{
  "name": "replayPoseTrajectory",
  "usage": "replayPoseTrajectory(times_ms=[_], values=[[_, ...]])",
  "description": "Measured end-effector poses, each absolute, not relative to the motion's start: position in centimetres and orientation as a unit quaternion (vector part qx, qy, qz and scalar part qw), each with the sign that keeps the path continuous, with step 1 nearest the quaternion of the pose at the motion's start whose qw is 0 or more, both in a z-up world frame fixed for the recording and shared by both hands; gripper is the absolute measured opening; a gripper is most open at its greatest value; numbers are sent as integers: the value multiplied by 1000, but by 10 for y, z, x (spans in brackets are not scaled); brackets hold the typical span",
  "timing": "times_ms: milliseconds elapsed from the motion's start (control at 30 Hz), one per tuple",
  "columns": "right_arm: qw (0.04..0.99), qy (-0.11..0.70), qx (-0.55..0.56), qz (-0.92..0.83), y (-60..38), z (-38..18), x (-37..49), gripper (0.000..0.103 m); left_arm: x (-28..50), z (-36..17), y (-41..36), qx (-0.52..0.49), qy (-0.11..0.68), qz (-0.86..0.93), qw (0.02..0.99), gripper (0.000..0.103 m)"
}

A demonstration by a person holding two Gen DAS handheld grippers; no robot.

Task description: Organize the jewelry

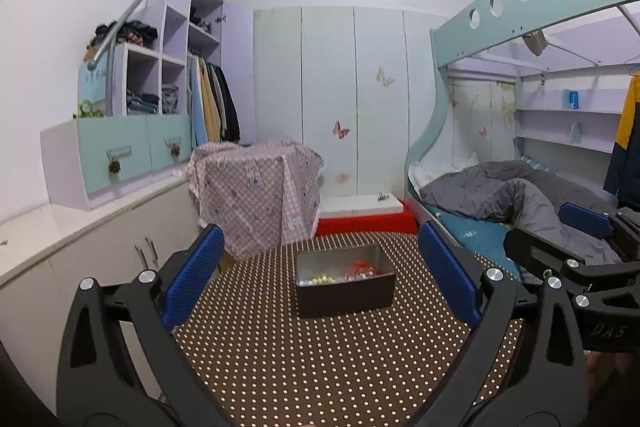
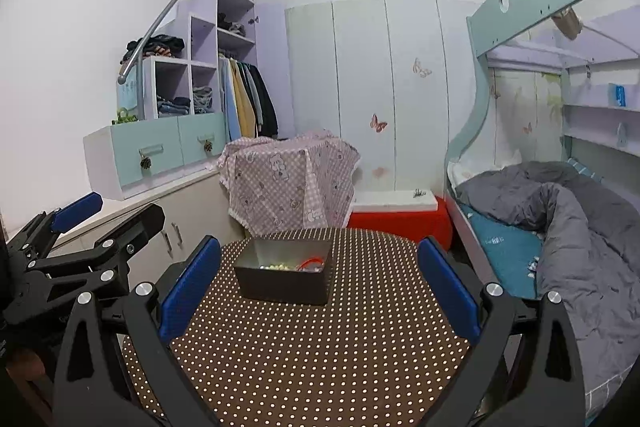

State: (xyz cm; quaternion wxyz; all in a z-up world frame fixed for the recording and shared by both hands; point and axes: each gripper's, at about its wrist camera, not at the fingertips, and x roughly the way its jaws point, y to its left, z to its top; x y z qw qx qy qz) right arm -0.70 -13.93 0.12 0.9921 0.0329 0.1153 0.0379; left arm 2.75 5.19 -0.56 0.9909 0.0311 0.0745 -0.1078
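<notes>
A dark open box [image 1: 346, 291] with a silver lining stands on the round table with a brown polka-dot cloth [image 1: 320, 359]. It holds pale beads [image 1: 318, 280] and a red piece of jewelry [image 1: 362, 269]. The box also shows in the right wrist view [image 2: 286, 281], with the beads [image 2: 276, 266] and the red piece [image 2: 312, 263]. My left gripper [image 1: 320, 275] is open and empty, held above the table in front of the box. My right gripper [image 2: 318, 279] is open and empty, beside the left one. Each gripper shows at the edge of the other's view.
A stand draped in pink checked cloth [image 1: 260, 191] is behind the table. A red block with a white slab [image 1: 364, 217] is on the floor. A bunk bed with a grey duvet [image 1: 520, 195] is at the right. White cabinets [image 1: 100, 247] are at the left.
</notes>
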Motion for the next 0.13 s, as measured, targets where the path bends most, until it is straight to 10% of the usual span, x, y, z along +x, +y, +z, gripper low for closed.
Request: replayPoseTrajectory(times_ms=[133], values=[[989,139,34,35,-141,-10,6,95,45,-17,55,34,109,-108,988,96]])
